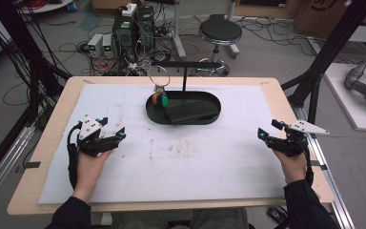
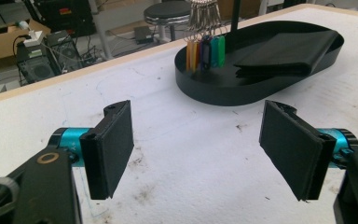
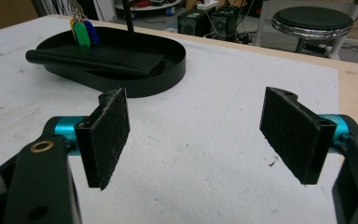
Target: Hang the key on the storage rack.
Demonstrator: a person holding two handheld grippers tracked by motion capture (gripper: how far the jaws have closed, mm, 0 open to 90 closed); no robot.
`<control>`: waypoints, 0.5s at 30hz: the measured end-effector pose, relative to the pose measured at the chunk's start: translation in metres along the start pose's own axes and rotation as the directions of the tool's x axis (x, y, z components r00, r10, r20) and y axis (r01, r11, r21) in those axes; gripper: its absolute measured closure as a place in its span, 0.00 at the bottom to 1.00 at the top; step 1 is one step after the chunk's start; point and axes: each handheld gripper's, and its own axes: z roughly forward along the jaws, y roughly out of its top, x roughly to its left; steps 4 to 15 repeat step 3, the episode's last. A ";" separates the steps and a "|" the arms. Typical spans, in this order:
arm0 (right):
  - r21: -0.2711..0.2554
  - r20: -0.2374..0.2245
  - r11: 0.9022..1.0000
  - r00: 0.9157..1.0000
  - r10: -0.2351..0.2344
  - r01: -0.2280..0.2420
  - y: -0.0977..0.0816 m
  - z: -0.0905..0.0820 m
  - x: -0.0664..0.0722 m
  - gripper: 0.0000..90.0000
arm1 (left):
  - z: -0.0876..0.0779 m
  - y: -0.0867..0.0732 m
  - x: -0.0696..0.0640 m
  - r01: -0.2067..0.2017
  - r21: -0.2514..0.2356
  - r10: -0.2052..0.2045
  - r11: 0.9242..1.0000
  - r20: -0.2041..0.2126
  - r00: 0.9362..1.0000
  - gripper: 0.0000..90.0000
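Note:
A black oval tray point(image 1: 150, 110) lies at the middle back of the white mat point(image 1: 171, 152). Inside it rest a folded black wallet point(image 1: 190, 112) and coloured key tags point(image 1: 161, 99) hanging from a ring on a black stand point(image 1: 185, 71). My left gripper point(image 1: 113, 128) sits over the mat's left side, open, nothing between its jaws. At the right edge my right gripper point(image 1: 270, 130) is open and empty too. The left gripper view shows the tray point(image 2: 223, 95), tags point(image 2: 205, 52) and wallet point(image 2: 289, 53) ahead of the gripper point(image 2: 200, 149). In the right gripper view the tray point(image 3: 168, 74) lies ahead-left of the gripper point(image 3: 196, 140).
The wooden table point(image 1: 43, 138) edges the mat on all sides. Beyond the far edge stand a round stool point(image 1: 220, 32), computer boxes point(image 1: 133, 28) and tangled cables on the floor. Black frame posts point(image 1: 333, 43) rise at both sides.

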 end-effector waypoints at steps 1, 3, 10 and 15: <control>0.000 -0.001 1.000 1.000 0.000 0.000 0.000 0.000 0.000 0.27 | 0.000 0.000 0.001 0.001 -0.001 -0.001 1.000 -0.003 1.000 0.29; 0.003 0.002 1.000 1.000 0.003 -0.003 0.000 0.000 0.000 0.26 | 0.000 -0.001 0.003 0.000 0.004 0.000 1.000 -0.006 1.000 0.29; 0.003 0.002 1.000 1.000 0.003 -0.003 0.000 0.000 0.000 0.26 | 0.000 -0.001 0.003 0.000 0.004 0.000 1.000 -0.006 1.000 0.29; 0.003 0.002 1.000 1.000 0.003 -0.003 0.000 0.000 0.000 0.26 | 0.000 -0.001 0.003 0.000 0.004 0.000 1.000 -0.006 1.000 0.29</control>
